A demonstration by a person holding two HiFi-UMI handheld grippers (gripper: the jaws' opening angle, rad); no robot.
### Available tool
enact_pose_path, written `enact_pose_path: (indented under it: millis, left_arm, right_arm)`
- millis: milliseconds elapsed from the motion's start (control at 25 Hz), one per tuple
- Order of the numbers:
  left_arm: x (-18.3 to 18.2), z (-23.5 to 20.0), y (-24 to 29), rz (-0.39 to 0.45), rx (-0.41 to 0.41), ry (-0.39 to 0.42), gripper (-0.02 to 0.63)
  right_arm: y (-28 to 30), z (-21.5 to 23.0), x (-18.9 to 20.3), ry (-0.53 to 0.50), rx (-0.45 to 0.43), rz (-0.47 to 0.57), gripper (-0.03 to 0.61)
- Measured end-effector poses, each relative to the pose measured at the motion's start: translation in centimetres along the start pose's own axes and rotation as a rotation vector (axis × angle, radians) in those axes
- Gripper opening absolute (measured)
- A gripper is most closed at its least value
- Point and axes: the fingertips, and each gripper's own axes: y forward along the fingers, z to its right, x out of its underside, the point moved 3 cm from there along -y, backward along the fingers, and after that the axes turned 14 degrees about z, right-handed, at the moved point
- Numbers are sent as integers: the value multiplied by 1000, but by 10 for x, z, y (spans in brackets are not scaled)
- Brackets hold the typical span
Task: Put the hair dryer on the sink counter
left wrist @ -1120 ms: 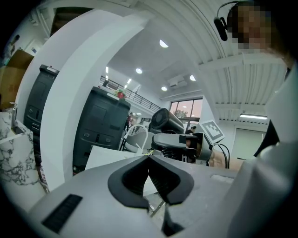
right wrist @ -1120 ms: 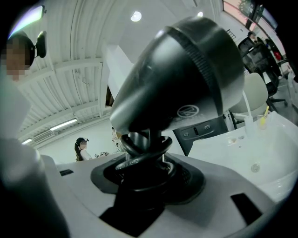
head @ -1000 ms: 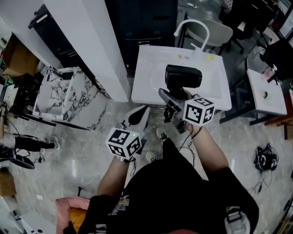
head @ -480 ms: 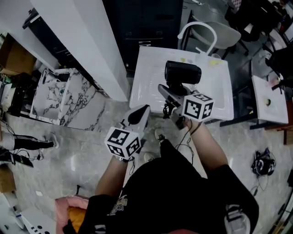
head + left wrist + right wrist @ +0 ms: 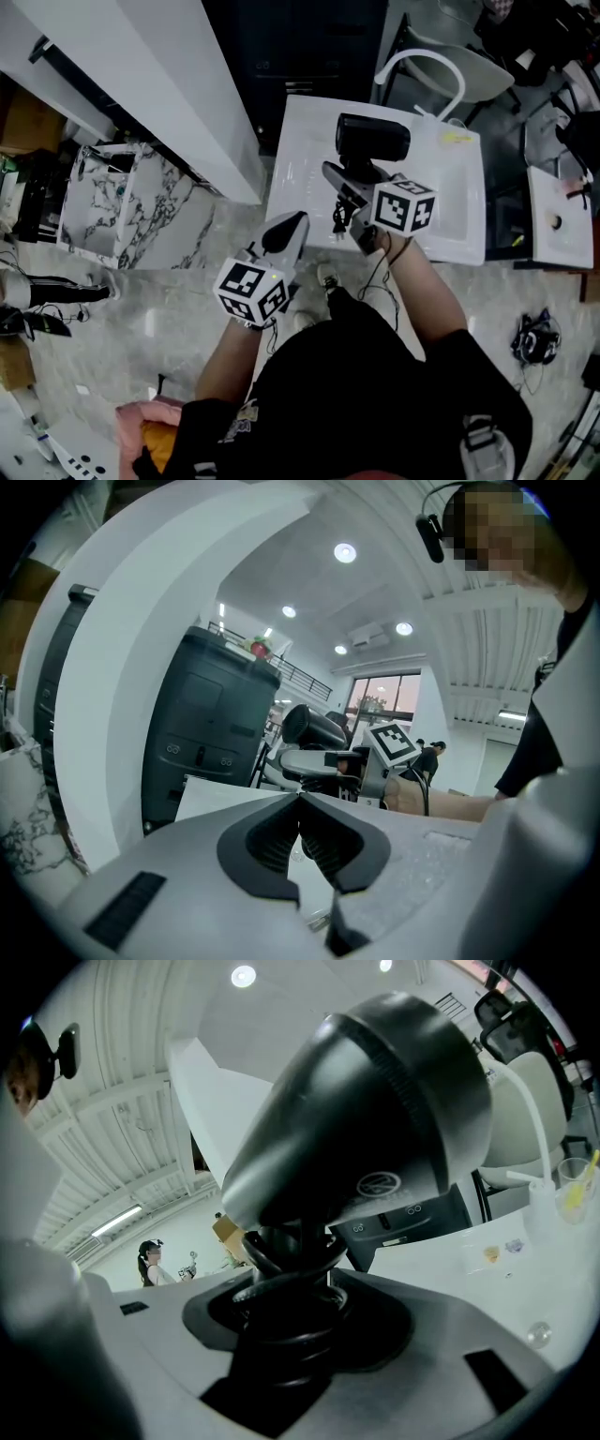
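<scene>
The black hair dryer [image 5: 373,139] hangs barrel-up over the white sink counter [image 5: 450,202]. My right gripper [image 5: 349,187] is shut on its handle, and the coiled cord [image 5: 286,1321] sits bunched between the jaws just below the barrel [image 5: 375,1110]. My left gripper [image 5: 292,223] hovers in front of the counter's near edge over the floor, jaws shut with nothing in them. In the left gripper view the closed fingertips [image 5: 302,829] point toward the hair dryer [image 5: 314,727] and the right gripper's marker cube [image 5: 395,744].
A white arched faucet [image 5: 427,64] rises at the counter's back. A dark cabinet [image 5: 300,47] stands behind, a white wall panel [image 5: 178,94] to the left, with a marble-patterned stand [image 5: 122,202] beyond it. A clear cup [image 5: 570,1199] stands on the counter. Cables [image 5: 539,330] lie on the floor.
The right gripper has carried the hair dryer a little farther in over the counter. The left gripper has stayed where it was.
</scene>
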Motion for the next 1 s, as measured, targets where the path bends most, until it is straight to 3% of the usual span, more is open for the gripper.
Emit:
enact_pose_path:
  millis: [320,1000]
  left_arm:
    - [2,-38,38,-19,-8,-18,3]
    - [27,-90,104,-71,-34,-76,3]
  right_arm:
    - [63,42,-6,31,25,-18,218]
    - [146,151,25,151,103,-131,218]
